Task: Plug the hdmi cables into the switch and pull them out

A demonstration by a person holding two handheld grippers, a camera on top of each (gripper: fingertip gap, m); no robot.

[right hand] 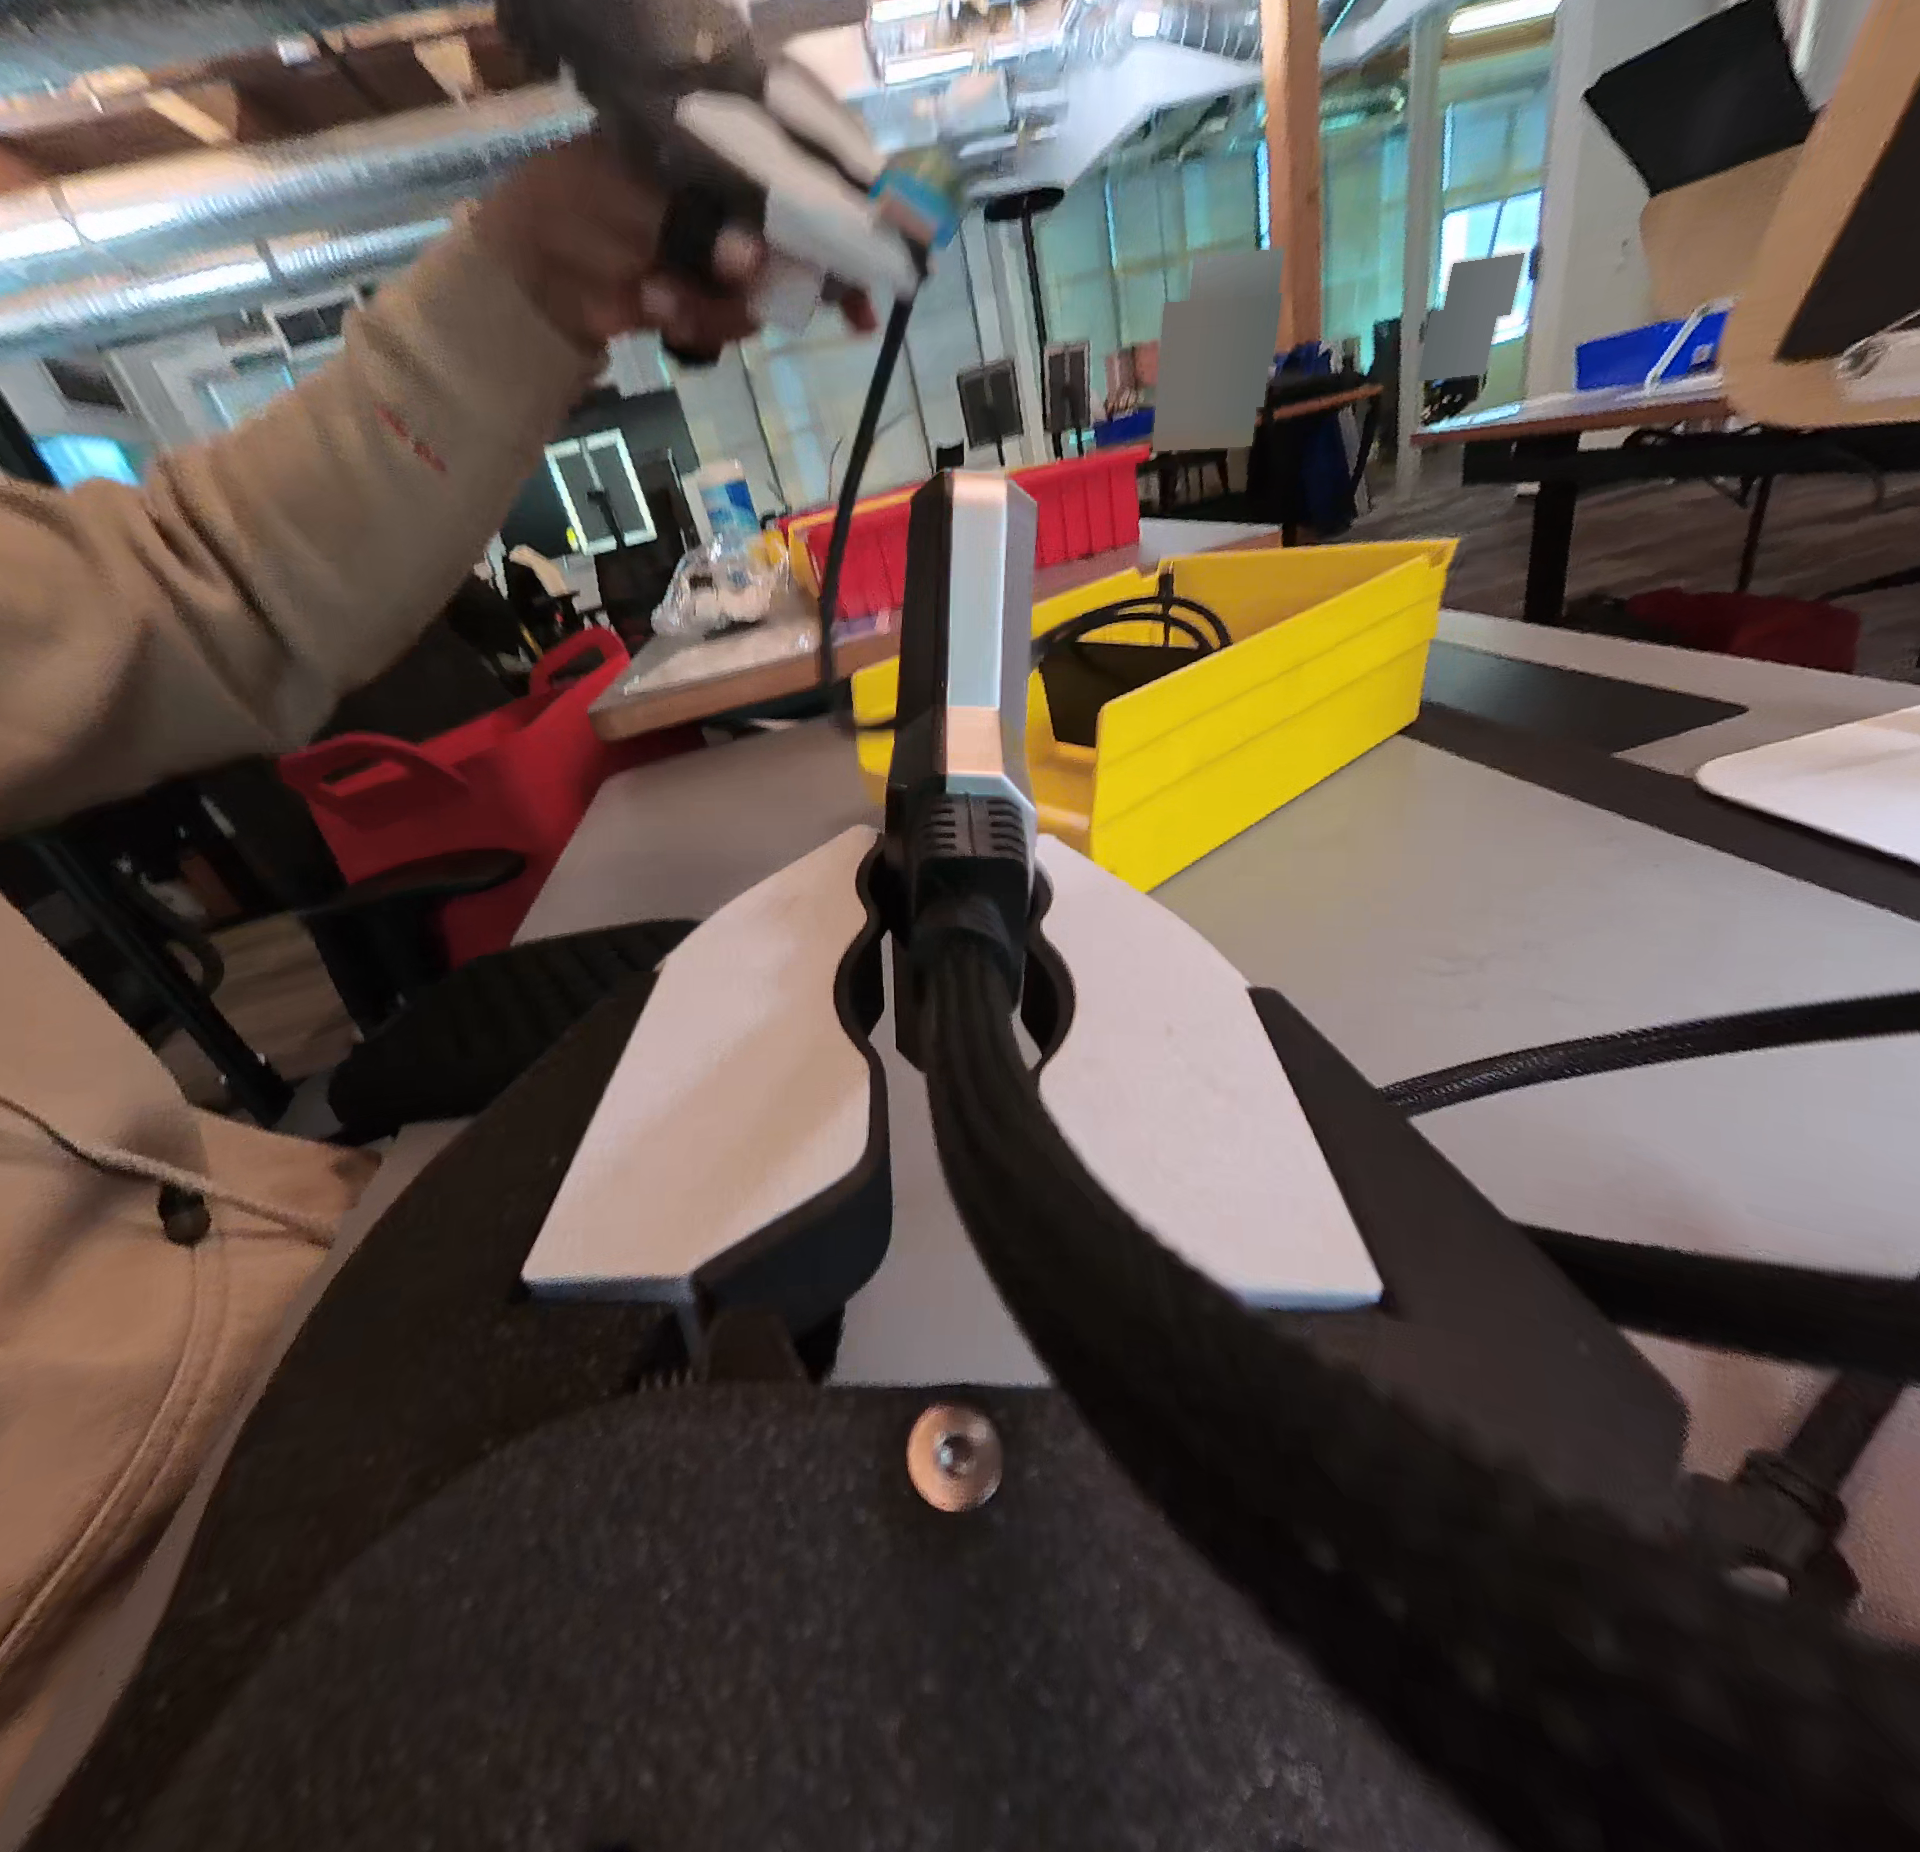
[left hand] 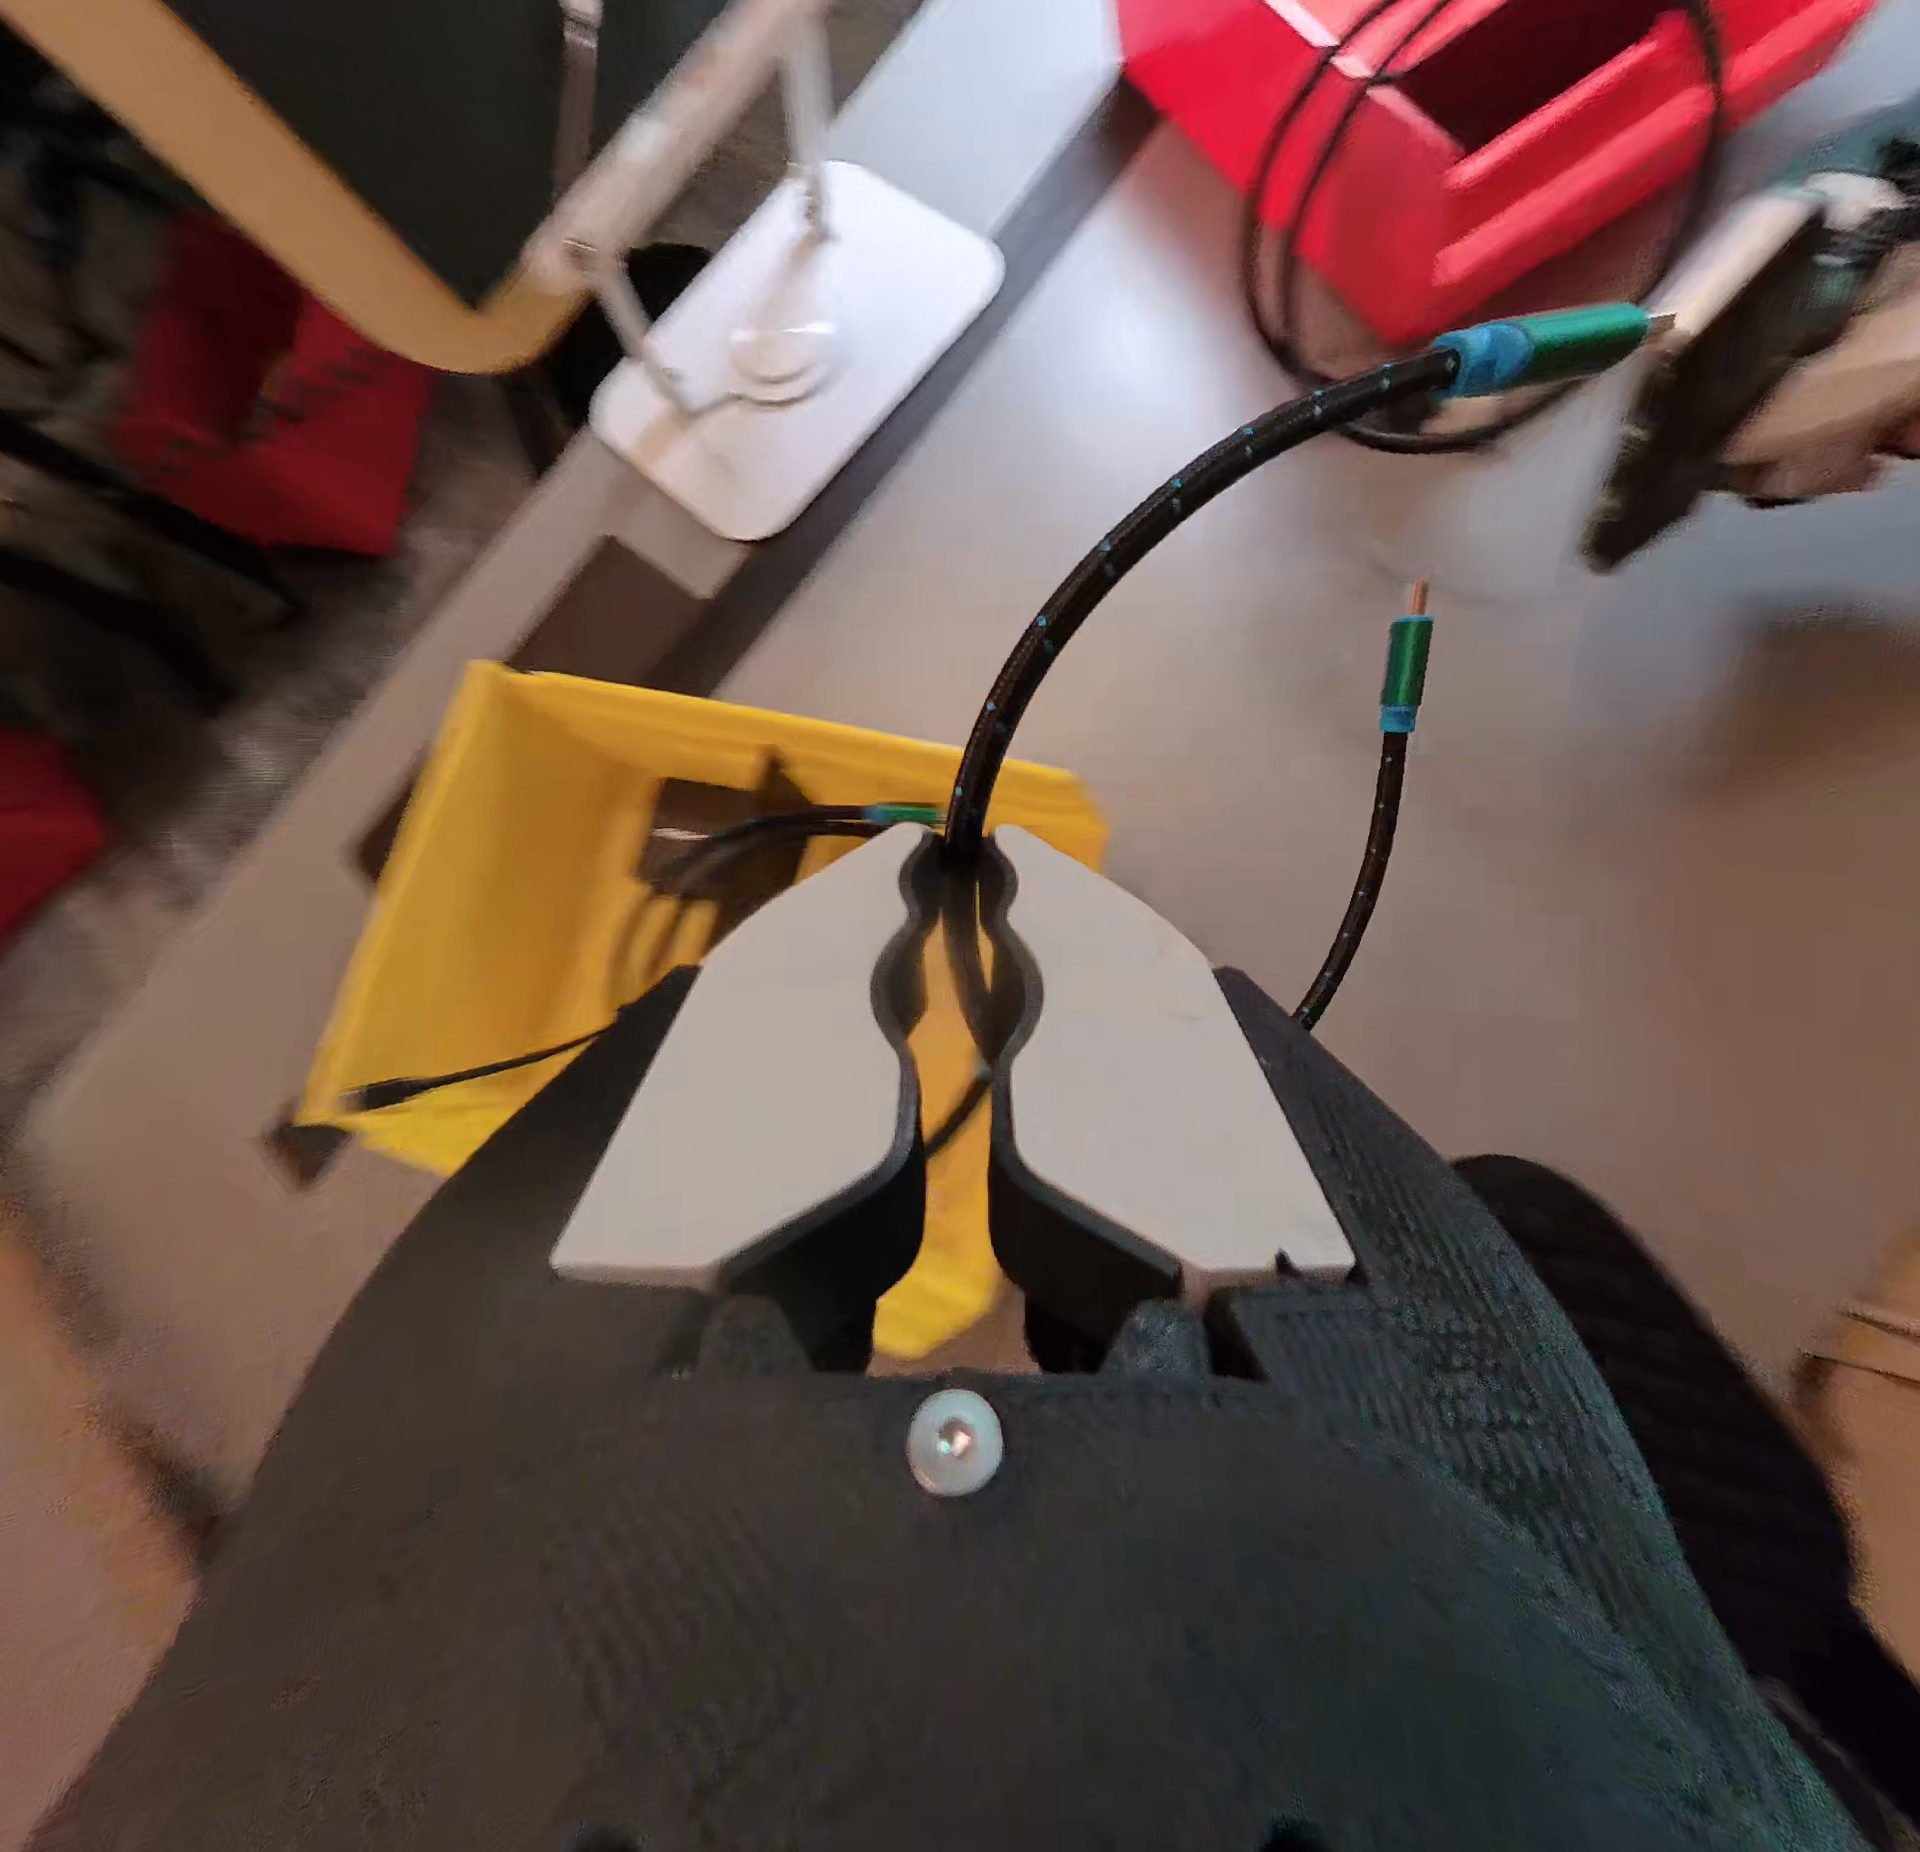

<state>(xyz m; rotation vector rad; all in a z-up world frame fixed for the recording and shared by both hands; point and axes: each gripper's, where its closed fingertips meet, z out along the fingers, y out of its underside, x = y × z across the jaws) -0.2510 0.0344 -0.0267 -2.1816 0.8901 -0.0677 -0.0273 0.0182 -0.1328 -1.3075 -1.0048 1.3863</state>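
Observation:
My left gripper (left hand: 961, 846) is shut on a black braided HDMI cable (left hand: 1122, 545). The cable arcs up and right to its green plug (left hand: 1548, 348). The plug's tip is right at the edge of the blurred switch (left hand: 1704, 389) at the upper right; whether it is inserted I cannot tell. My right gripper (right hand: 956, 867) is shut on the black and silver switch (right hand: 966, 649) at its thick black lead (right hand: 977, 1054), holding it upright above the table. The left gripper (right hand: 883, 213), held in a hand, also shows at the upper left of the right wrist view. A second green plug (left hand: 1408, 659) sticks up nearby.
A yellow bin (left hand: 499, 867) holding black cables sits on the grey table (left hand: 1558, 971); it also shows in the right wrist view (right hand: 1247, 701). A red bin (left hand: 1455, 140) with a cable coil lies far right. A white lamp base (left hand: 800, 348) stands at the table edge. A person's beige sleeve (right hand: 260, 576) crosses the left.

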